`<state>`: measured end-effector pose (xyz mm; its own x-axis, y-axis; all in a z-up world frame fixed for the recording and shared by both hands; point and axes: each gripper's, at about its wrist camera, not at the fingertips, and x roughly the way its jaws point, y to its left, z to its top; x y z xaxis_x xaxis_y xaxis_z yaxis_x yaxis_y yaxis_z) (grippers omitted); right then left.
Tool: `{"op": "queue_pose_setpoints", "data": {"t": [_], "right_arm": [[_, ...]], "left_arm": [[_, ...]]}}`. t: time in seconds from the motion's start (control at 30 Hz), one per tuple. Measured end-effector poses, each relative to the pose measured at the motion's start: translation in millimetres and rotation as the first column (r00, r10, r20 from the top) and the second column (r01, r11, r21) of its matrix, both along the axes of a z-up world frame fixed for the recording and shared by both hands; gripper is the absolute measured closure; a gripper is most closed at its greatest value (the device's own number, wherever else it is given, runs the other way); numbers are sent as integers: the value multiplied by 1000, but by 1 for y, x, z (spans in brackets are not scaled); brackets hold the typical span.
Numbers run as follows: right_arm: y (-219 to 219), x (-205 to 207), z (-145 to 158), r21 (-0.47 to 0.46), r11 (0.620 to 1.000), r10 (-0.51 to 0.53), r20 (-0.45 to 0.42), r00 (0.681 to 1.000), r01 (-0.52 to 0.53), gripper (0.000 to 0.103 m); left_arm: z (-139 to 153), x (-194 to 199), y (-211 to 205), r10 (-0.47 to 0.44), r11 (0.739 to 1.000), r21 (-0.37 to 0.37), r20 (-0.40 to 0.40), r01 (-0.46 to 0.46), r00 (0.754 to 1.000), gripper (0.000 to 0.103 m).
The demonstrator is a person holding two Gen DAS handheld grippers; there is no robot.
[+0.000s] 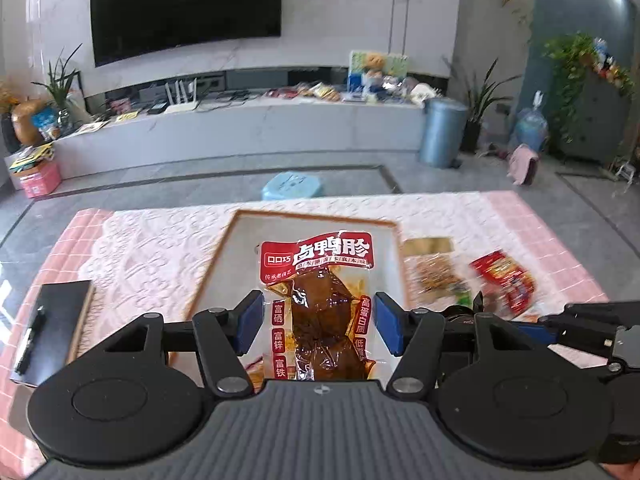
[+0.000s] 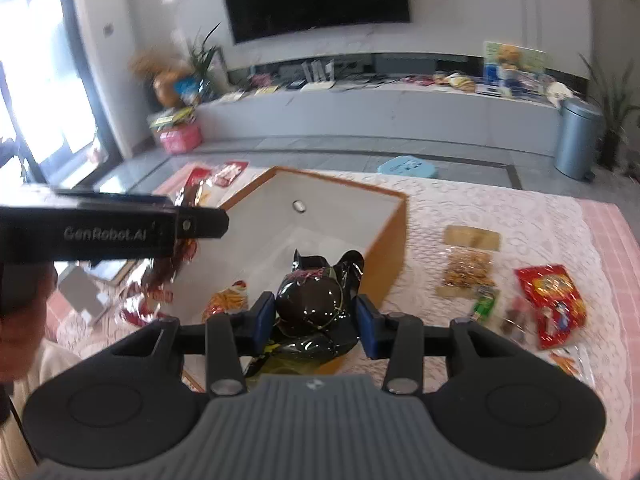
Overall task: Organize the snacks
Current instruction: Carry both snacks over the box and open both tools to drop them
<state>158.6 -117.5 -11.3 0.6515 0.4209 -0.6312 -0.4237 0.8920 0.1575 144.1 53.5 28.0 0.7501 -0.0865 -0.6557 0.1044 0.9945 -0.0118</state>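
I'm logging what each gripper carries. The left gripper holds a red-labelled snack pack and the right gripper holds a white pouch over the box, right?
Not quite. The left gripper does hold the red-labelled snack pack, but the pouch in the right gripper is glossy black, not white, as the right wrist view shows. It is over the box.

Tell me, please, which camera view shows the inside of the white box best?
The right wrist view. It looks into the white box at an angle, so its inner walls, floor and a snack bag inside show. In the left wrist view the red snack packet held in the left gripper covers most of the box.
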Motion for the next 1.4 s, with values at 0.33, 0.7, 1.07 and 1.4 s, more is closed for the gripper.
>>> {"op": "queue_pose_setpoints", "data": {"t": [0.33, 0.7, 1.07, 1.4], "right_arm": [[60, 31, -25, -172, 972, 159, -32, 987, -162, 62], [92, 66, -62, -280, 926, 227, -119, 967, -252, 61], [104, 78, -81, -332, 894, 265, -152, 952, -302, 59], [99, 77, -73, -324, 905, 238, -148, 960, -274, 54]], "left_arm": [[-44, 34, 31, 21, 998, 61, -166, -11, 986, 35], [-87, 59, 45, 15, 995, 98, -294, 14, 956, 35], [-103, 67, 36, -3, 988, 145, -318, 52, 948, 34], [-101, 65, 38, -7, 989, 136, -313, 52, 950, 28]]}}
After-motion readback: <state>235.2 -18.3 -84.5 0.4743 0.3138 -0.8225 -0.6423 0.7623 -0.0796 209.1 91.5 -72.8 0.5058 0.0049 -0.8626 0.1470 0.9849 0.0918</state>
